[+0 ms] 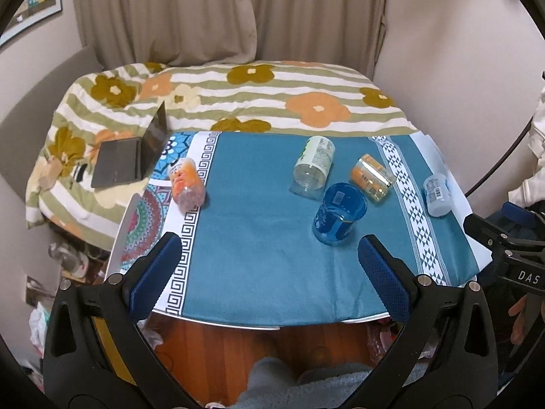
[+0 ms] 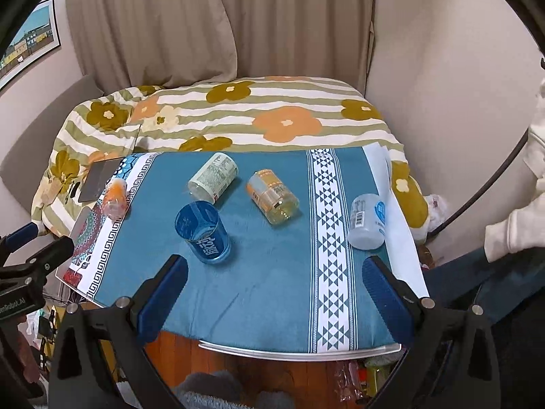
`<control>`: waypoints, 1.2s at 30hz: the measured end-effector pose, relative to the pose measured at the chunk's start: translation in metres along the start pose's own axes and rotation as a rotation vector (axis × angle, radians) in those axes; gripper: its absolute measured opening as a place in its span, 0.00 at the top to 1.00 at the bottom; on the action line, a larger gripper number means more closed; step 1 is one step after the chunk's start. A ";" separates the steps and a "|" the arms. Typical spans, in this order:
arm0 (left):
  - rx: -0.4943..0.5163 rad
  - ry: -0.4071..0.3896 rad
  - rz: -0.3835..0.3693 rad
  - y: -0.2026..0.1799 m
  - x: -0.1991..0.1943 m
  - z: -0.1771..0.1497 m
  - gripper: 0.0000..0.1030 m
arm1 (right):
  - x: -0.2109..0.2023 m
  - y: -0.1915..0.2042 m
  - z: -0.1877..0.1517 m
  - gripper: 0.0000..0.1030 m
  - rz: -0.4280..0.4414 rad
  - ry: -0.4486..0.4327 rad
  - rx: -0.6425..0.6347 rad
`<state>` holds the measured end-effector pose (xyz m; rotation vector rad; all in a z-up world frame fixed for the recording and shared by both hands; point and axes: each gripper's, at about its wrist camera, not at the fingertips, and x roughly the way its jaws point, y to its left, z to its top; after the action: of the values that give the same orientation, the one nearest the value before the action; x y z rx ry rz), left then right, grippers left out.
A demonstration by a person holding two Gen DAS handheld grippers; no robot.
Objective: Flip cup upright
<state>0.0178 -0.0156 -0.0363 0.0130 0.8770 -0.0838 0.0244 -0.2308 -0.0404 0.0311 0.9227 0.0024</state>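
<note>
A clear blue cup (image 1: 339, 214) stands on the teal tablecloth (image 1: 265, 238) with its flat base up; it also shows in the right wrist view (image 2: 203, 233). Around it lie several cups on their sides: a white-labelled clear one (image 1: 313, 165) (image 2: 213, 177), an orange-labelled one (image 1: 372, 179) (image 2: 272, 197), an orange-patterned one (image 1: 186, 184) (image 2: 114, 197) and a pale blue one (image 1: 437, 195) (image 2: 368, 221). My left gripper (image 1: 269, 248) is open and empty, near the table's front edge, left of the blue cup. My right gripper (image 2: 276, 272) is open and empty, just in front of the blue cup.
A bed with a flowered striped cover (image 1: 238, 102) lies behind the table. An open laptop (image 1: 133, 160) rests on it at the left. The table's front edge (image 2: 296, 354) hangs over a wooden floor. Walls and curtains close the back. Clutter lies on the floor at both sides.
</note>
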 end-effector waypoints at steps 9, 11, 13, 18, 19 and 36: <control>0.026 -0.033 0.000 -0.005 -0.006 0.004 0.00 | -0.006 0.001 0.000 0.01 -0.003 -0.010 0.013; 0.029 -0.039 -0.002 -0.005 -0.006 0.005 0.00 | -0.007 0.002 0.001 0.01 -0.006 -0.014 0.011; 0.028 -0.043 -0.001 -0.004 -0.007 0.006 0.00 | -0.007 0.003 0.002 0.01 -0.010 -0.016 0.011; 0.024 -0.055 0.001 0.000 -0.006 0.010 0.00 | -0.006 0.003 0.004 0.01 -0.019 -0.018 0.014; 0.023 -0.056 0.001 0.000 -0.006 0.011 0.00 | -0.006 0.003 0.005 0.01 -0.021 -0.018 0.016; 0.026 -0.067 -0.001 0.003 -0.002 0.023 0.00 | -0.002 -0.001 0.014 0.01 -0.038 -0.026 0.033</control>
<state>0.0341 -0.0133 -0.0199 0.0338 0.8085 -0.0965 0.0344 -0.2323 -0.0302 0.0443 0.8970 -0.0483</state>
